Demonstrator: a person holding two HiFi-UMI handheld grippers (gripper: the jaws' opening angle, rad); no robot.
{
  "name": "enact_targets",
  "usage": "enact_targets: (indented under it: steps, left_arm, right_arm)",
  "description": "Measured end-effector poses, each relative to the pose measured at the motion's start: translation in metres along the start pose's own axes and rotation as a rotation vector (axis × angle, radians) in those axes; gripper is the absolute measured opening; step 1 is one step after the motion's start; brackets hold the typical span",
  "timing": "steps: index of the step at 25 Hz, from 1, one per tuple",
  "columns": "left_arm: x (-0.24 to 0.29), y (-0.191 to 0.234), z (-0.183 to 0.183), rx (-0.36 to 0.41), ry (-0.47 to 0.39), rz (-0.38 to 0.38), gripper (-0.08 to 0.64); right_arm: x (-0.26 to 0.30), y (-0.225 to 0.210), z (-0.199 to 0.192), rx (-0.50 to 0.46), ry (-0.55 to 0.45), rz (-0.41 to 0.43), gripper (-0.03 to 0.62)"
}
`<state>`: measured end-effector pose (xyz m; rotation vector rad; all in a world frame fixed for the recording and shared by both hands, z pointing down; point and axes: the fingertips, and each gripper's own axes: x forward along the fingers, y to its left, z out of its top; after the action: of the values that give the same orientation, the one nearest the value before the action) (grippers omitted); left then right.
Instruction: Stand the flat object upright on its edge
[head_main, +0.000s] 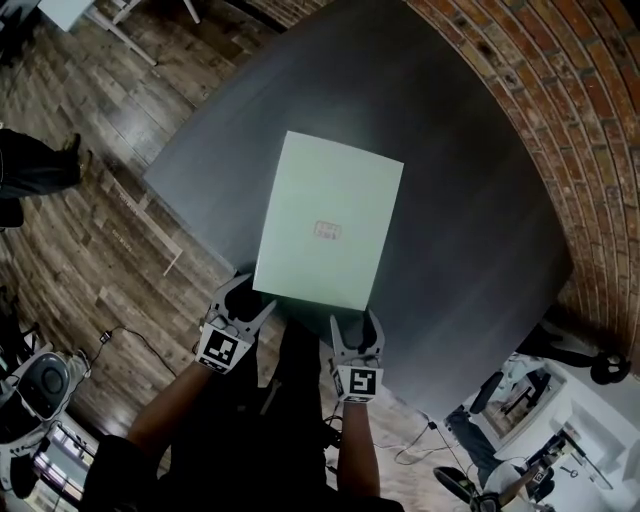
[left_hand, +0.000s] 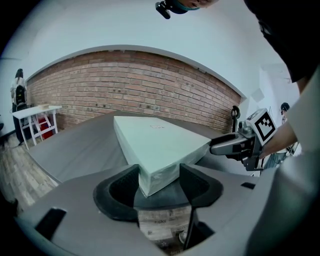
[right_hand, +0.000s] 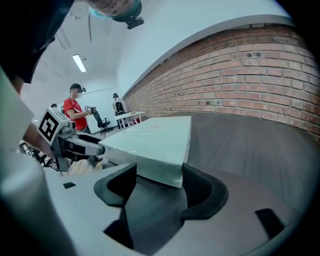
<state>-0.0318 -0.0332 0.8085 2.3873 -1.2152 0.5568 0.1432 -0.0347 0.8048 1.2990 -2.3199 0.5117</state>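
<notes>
A flat pale green box (head_main: 328, 220) lies face down on the dark grey table (head_main: 470, 200), its near edge at the table's front edge. My left gripper (head_main: 247, 297) straddles the box's near left corner (left_hand: 150, 140). Its jaws (left_hand: 159, 177) stand wide, level with the table, and the corner pokes in between them. My right gripper (head_main: 357, 322) straddles the near right corner (right_hand: 155, 142) the same way, jaws (right_hand: 159, 180) wide. I see no pad pressing on the box. Each gripper shows in the other's view: the right gripper (left_hand: 235, 145) and the left gripper (right_hand: 75, 142).
A brick wall (left_hand: 140, 85) runs behind the table. Wooden floor (head_main: 90, 180) lies to the left and below the near edge, with cables (head_main: 120, 335) on it. A white table (left_hand: 35, 112) and several people (right_hand: 75, 107) are far off.
</notes>
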Motion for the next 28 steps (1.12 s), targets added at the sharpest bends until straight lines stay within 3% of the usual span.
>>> enact_targets:
  steps: [6, 13, 28]
  left_arm:
    - [-0.012, 0.009, 0.010, -0.020, -0.008, -0.011, 0.247]
    - [-0.027, 0.012, 0.032, 0.037, -0.001, -0.042, 0.247]
    - [-0.063, 0.022, 0.093, 0.070, -0.006, -0.170, 0.247]
  right_arm:
    - [-0.006, 0.015, 0.013, -0.008, -0.001, 0.017, 0.287]
    - [-0.016, 0.026, 0.041, 0.004, -0.033, -0.008, 0.287]
    - [-0.042, 0.043, 0.110, 0.032, -0.080, -0.037, 0.287]
